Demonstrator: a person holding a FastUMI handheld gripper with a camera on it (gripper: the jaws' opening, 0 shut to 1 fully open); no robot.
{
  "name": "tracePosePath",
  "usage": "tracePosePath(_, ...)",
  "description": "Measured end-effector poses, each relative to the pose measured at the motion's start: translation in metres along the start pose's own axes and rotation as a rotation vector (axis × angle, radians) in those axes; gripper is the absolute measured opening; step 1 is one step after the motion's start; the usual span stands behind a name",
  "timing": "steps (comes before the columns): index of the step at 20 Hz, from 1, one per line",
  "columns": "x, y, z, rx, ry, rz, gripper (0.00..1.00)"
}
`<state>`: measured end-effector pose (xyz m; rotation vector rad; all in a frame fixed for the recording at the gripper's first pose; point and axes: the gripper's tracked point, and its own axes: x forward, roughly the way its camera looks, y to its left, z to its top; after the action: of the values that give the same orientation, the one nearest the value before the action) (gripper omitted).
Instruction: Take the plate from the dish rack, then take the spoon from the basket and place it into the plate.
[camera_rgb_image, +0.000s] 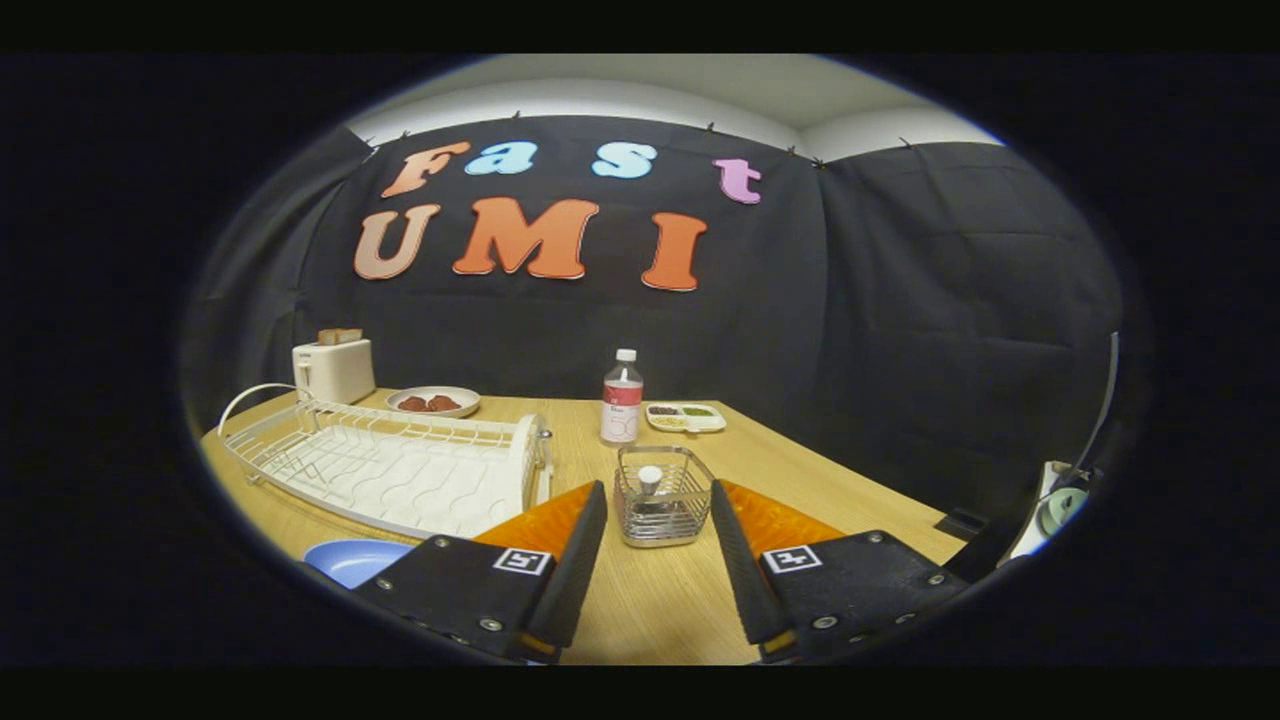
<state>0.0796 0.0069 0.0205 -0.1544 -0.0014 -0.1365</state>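
Between open tool (658, 520) fingers: basket (660, 505) (spoon (650, 478) inside).

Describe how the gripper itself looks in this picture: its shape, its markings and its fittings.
The gripper has two flat, wedge-shaped fingers that taper forward, with ridged inner faces. Each finger sits on a dark block that carries a square black-and-white marker tag and small round screws. No cable can be seen.
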Motion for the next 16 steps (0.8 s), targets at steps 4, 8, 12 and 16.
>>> tracePosePath(4, 0.018, 0.003, -0.001, -0.019, -0.002, -0.001, 0.51)
tracePosePath(8, 0.034, 0.003, -0.012, -0.056, 0.025, -0.012, 0.36)
tracePosePath(12, 0.040, 0.007, -0.018, -0.047, 0.030, 0.003, 0.16)
tracePosePath(16, 0.040, 0.008, -0.015, -0.044, 0.019, -0.005, 0.06)
